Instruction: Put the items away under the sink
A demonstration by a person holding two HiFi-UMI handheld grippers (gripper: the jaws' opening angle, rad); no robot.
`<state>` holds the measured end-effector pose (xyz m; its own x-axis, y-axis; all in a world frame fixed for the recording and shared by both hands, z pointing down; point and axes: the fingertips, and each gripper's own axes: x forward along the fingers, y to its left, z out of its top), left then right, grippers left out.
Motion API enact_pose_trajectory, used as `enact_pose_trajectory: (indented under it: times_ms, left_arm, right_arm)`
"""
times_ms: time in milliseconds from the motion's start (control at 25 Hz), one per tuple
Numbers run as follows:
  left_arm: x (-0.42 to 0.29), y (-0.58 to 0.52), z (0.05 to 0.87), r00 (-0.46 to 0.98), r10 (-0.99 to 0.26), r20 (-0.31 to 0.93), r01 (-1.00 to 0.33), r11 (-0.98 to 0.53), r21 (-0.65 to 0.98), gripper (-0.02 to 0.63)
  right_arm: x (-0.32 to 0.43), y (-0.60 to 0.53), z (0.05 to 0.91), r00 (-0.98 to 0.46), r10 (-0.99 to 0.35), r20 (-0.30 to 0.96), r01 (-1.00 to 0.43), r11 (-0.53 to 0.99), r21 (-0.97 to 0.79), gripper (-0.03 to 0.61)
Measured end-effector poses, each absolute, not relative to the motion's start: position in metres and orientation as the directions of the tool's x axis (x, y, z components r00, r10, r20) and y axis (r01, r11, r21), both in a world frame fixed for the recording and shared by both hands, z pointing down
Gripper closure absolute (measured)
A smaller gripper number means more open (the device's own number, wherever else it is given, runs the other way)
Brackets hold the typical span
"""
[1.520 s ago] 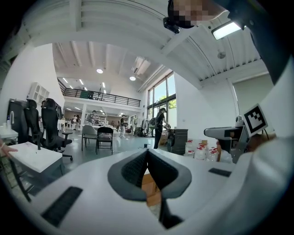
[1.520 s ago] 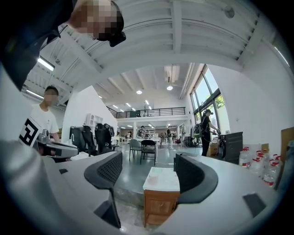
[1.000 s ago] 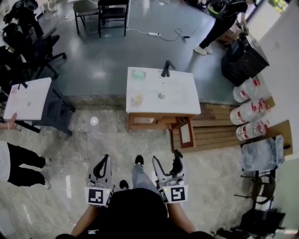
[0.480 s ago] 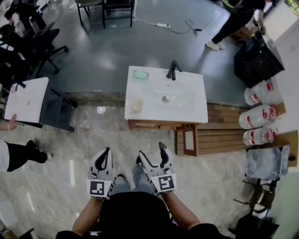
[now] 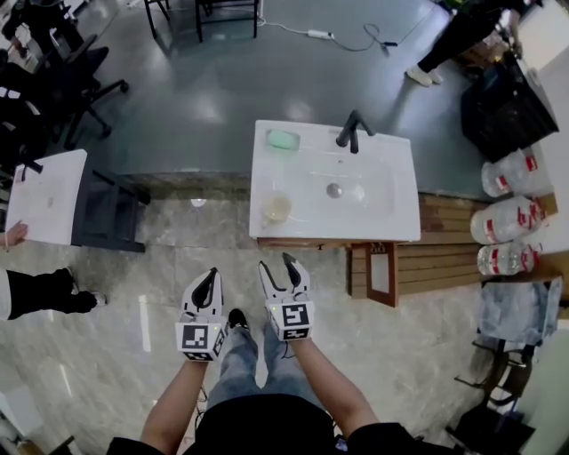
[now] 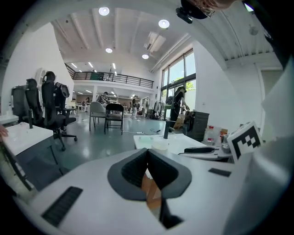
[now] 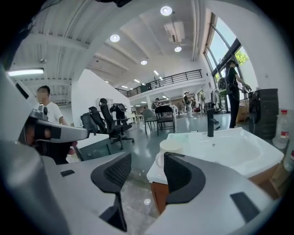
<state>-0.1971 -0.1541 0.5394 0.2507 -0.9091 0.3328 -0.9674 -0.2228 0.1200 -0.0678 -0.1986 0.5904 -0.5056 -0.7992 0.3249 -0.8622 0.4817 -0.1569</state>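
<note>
cabinet (image 5: pixel 298 242) interior: hidden beneath sink top (image 5: pixel 391 218) | green item (image 5: pixel 283 139): too small to identify | mug (image 7: pixel 171 148): lower part behind right gripper (image 7: pixel 144 161) jaw | bystander (image 5: pixel 40 293): cut off at left edge | standing person (image 5: pixel 462 27): cut by top edge

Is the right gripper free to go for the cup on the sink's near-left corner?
Probably yes. The right gripper is empty with jaws apart, and only bare floor lies between it and the cup on the sink; it just needs to move closer.
</note>
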Motion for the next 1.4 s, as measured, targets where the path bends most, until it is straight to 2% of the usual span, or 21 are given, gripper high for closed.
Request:
enact_pose_trajectory:
  times_ms: [240, 600, 760, 800, 840, 1080, 1400]
  left_arm:
    - [-0.204, -0.173, 0.575, 0.265, -0.891, 0.369, -0.964, -0.236, 0.120, 0.607]
    - [-0.209, -0.183, 0.607, 0.275, -0.878, 0.393, -0.961, -0.242, 0.133, 0.607]
    - [-0.210, -0.193, 0.618, 0.278, -0.874, 0.399, -0.960, -0.244, 0.136, 0.607]
    - [-0.210, -0.196, 0.619, 0.280, -0.874, 0.398, -0.960, -0.245, 0.136, 0.607]
    - [-0.209, -0.199, 0.620, 0.281, -0.874, 0.397, -0.959, -0.247, 0.135, 0.607]
    - [-0.211, -0.203, 0.626, 0.291, -0.870, 0.397, -0.957, -0.260, 0.132, 0.607]
    - [-0.217, -0.200, 0.611, 0.300, -0.873, 0.385, -0.954, -0.278, 0.114, 0.607]
  right_arm:
    - [-0.090, -0.250, 0.650, -0.447, -0.806, 0.389, -0.894, 0.422, -0.151, 0.348]
    - [-0.107, -0.291, 0.670, -0.399, -0.829, 0.392, -0.916, 0.378, -0.134, 0.400]
    - [-0.105, -0.297, 0.677, -0.356, -0.848, 0.394, -0.934, 0.338, -0.116, 0.462]
    - [-0.104, -0.299, 0.677, -0.348, -0.854, 0.386, -0.937, 0.333, -0.106, 0.494]
    - [-0.103, -0.299, 0.676, -0.343, -0.860, 0.377, -0.938, 0.333, -0.093, 0.512]
    - [-0.110, -0.296, 0.663, -0.398, -0.866, 0.303, -0.906, 0.423, 0.018, 0.531]
    - [-0.112, -0.278, 0.649, -0.424, -0.863, 0.275, -0.894, 0.448, 0.028, 0.541]
